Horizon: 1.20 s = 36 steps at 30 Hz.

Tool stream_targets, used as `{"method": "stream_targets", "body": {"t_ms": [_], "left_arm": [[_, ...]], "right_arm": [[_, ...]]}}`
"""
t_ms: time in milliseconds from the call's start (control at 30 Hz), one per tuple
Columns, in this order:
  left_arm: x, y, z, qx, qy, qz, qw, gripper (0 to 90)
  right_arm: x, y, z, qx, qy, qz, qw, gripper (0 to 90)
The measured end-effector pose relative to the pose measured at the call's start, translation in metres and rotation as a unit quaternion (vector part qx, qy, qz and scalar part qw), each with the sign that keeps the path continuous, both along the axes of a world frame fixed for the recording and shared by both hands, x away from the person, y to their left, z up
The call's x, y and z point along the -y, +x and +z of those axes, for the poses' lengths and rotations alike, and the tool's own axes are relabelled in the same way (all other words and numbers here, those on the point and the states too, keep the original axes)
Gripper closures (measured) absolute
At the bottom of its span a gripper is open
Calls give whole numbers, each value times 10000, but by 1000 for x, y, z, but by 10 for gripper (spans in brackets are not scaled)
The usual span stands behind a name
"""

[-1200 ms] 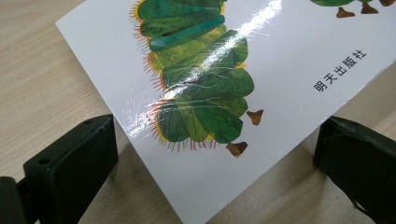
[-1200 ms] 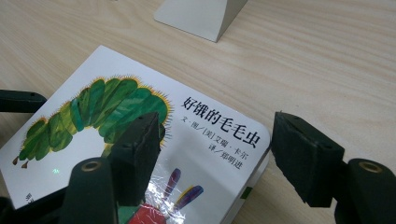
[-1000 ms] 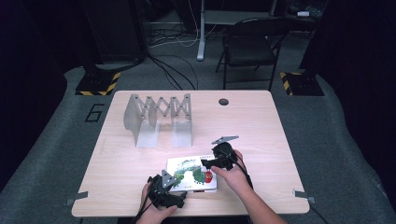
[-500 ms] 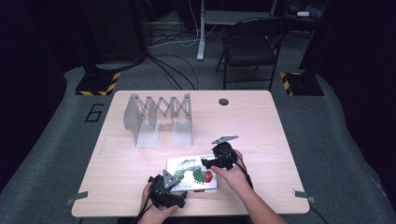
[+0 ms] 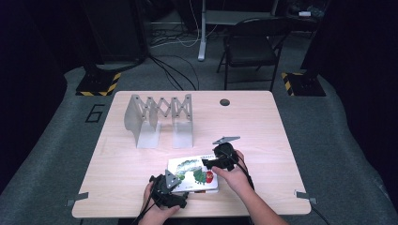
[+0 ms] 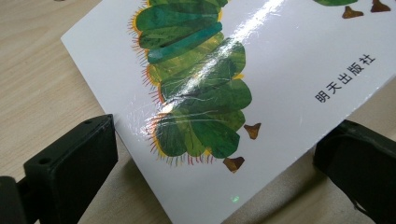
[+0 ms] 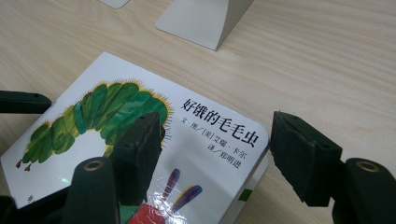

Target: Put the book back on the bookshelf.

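A caterpillar picture book (image 5: 193, 174) is seen lying flat near the front edge of the table (image 5: 263, 126), with an expanding metal bookend rack (image 5: 158, 119) well behind it. The left hand-held gripper (image 6: 219, 158) is held open, a corner of the book lying between its jaws without contact. The right hand-held gripper (image 7: 217, 158) is partly open across another corner, one jaw over the cover and one beyond the edge, nothing gripped.

On the book (image 7: 140, 140) cover, "好饿的毛毛虫" is printed in big letters. "明天出版社" is printed near its edge. A "6" (image 5: 95, 113) is painted on the floor.
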State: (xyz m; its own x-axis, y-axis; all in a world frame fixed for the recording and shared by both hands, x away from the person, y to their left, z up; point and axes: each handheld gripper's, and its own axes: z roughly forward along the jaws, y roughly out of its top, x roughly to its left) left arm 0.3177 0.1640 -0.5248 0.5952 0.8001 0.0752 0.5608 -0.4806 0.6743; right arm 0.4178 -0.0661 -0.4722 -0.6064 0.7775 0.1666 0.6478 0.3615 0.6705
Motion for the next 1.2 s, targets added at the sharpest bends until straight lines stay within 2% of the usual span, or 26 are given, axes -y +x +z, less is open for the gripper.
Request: {"method": "stream_targets", "body": {"t_ms": [67,167,267,433,867,1100,1200], "left_arm": [[1,0,0,26,7,31,10000,0],[3,0,0,49,42,82,9999,0],[4,1,1,56,65,74,9999,0],[5,2,1,94,129,21,9999,0],[5,2,2,66,148,-39,9999,0],[5,1,2,141,174,-76,9997,5],[6,-1,3,238,237,-147,9993,14]], "right_arm": [[-1,-1,1,39,51,0,10000,337],[-2,-2,3,-20,58,-54,10000,337],[0,-1,4,79,51,32,10000,338],[-2,-2,6,2,97,-40,9999,338],[-1,-1,6,50,-14,63,10000,338],[-1,-1,7,23,6,39,10000,339],[0,-1,6,72,12,83,9999,339]]}}
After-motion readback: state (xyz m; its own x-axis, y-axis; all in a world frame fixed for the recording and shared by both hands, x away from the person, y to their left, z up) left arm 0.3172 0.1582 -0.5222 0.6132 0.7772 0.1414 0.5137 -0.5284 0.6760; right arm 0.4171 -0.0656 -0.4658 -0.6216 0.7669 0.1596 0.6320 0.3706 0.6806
